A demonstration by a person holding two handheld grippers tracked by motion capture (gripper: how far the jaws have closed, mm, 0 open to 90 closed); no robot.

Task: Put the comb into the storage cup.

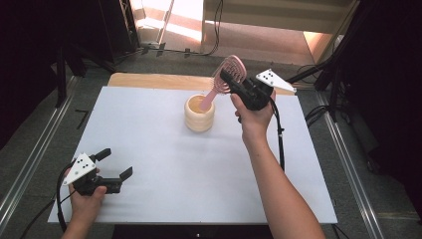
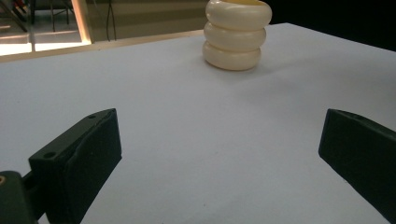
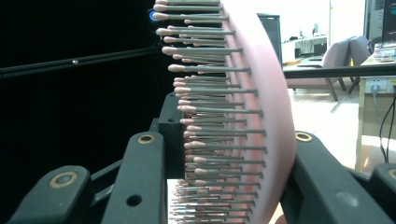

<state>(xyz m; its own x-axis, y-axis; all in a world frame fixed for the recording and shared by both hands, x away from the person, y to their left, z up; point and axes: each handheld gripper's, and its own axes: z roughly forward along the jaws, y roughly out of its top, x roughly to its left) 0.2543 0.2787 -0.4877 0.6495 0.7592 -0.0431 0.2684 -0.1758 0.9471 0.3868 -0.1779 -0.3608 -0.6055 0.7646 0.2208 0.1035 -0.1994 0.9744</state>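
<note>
The pink plastic paddle hairbrush [image 1: 225, 79] stands tilted, its handle tip inside the cream ribbed ring-stacked cup [image 1: 199, 114] mid-tabletop, its head clamped in the right gripper [image 1: 234, 82]'s jaws. The right gripper view reveals grey bristles with pink tips. The left gripper [image 1: 115, 164] rests near the white tabletop [image 1: 199, 169]'s front-left corner, jaws wide, empty.

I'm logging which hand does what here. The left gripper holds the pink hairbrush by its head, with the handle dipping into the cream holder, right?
Not quite: the right gripper, not the left, holds the pink hairbrush by its head, as the high view shows. The handle does dip into the cream holder. The left gripper is open near the table's front corner.
</note>
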